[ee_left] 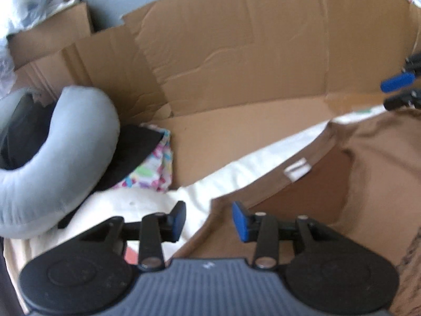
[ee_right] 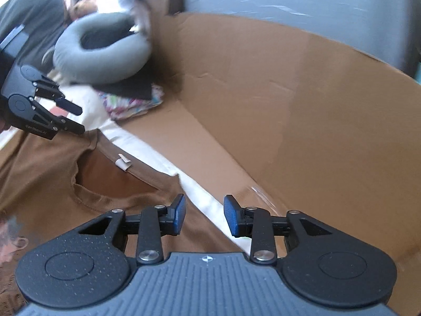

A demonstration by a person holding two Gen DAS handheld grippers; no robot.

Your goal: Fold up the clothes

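brown shirt: I see it cut off at frame edge | dark cloth under neck pillow: partly hidden, unidentifiable

Both the left gripper and the right gripper hover with jaws parted, gripping nothing.

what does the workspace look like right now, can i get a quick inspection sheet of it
surface: white sheet with flattened cardboard lying and standing behind it
job's things: brown shirt spread out, neck opening up, white tag at the collar
clutter: grey neck pillow, black cloth on a colourful patterned cloth
grippers: left tool open over the shirt's shoulder edge; right tool open over the shirt's edge and sheet; neither holds anything
cables: nothing seen
surroundings: grey plastic-wrapped panel, clear plastic bags
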